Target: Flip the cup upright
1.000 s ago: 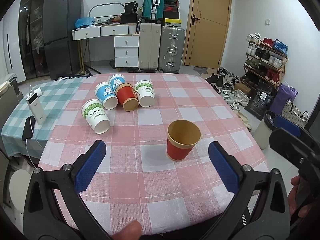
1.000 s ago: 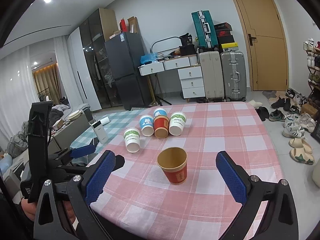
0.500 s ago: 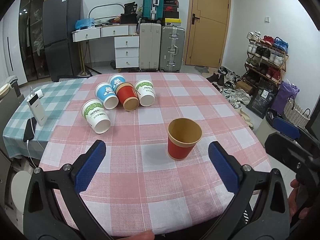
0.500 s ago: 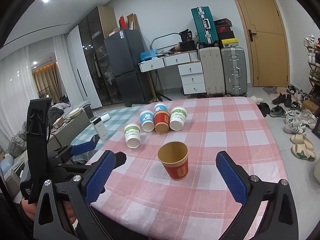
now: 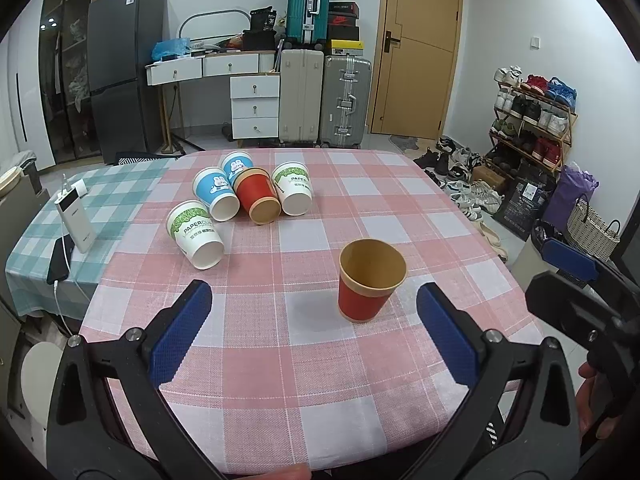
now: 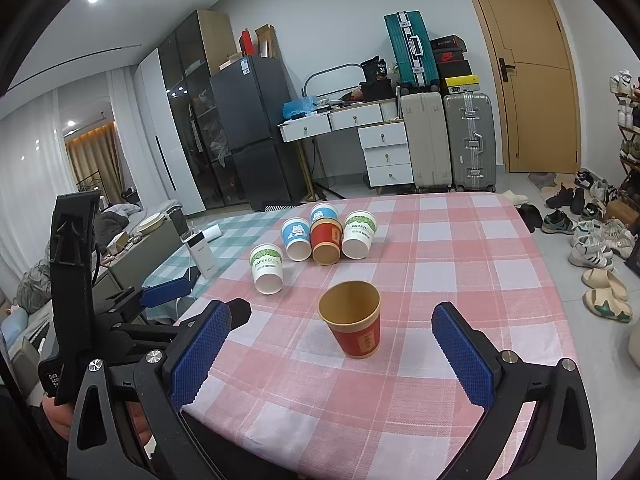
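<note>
A red paper cup [image 5: 369,280] [image 6: 354,326] stands upright on the pink checked tablecloth [image 5: 304,344], mouth up, nothing touching it. Farther back several cups lie on their sides: a white and green one [image 5: 196,234] [image 6: 267,268], a blue one [image 5: 216,196] [image 6: 296,238], a second blue one [image 5: 237,165] behind it, a red one [image 5: 257,198] [image 6: 326,240] and another white and green one [image 5: 294,190] [image 6: 359,234]. My left gripper [image 5: 314,336] is open, back from the upright cup. My right gripper [image 6: 330,350] is open too, just short of that cup.
A white power bank [image 5: 76,220] and a dark phone [image 5: 60,260] lie on the green checked cloth at the left. The table's near edge is just below both grippers. Suitcases [image 5: 324,100], a desk, a fridge and a shoe rack [image 5: 532,120] stand beyond the table.
Both grippers have drawn back a little from the table; the cups look slightly smaller and farther. The upright red cup and the lying cups have not moved.
</note>
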Tool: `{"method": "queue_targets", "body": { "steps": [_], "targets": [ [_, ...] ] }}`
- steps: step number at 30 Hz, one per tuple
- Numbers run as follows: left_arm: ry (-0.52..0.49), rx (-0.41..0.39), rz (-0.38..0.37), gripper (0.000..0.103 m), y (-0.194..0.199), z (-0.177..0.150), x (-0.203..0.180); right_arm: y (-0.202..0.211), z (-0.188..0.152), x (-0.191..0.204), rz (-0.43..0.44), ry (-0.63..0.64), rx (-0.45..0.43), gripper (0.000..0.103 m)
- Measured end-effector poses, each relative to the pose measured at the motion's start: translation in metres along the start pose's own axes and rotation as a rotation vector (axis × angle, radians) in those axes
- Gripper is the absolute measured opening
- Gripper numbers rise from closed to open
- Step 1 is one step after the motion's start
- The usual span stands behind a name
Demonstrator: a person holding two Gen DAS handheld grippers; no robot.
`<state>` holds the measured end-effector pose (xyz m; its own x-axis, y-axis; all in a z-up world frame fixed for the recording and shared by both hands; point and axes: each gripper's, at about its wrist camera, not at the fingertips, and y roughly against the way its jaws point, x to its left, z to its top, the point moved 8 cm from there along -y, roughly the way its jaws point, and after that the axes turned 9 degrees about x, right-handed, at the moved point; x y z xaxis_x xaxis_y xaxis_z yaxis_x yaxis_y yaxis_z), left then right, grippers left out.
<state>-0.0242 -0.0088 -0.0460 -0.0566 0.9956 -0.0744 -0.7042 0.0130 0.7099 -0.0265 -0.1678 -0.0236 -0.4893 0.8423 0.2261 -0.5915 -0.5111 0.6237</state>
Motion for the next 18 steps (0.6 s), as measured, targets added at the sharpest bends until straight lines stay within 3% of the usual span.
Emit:
{"method": "queue_targets", "body": {
  "steps": [18],
  "targets": [
    [0.000,-0.001,0.002,0.102,0.0002,-0.0008,0.0001,-0.0016,-0.0020,0.0004,0.001,-0.002,0.006,0.103]
  ]
}}
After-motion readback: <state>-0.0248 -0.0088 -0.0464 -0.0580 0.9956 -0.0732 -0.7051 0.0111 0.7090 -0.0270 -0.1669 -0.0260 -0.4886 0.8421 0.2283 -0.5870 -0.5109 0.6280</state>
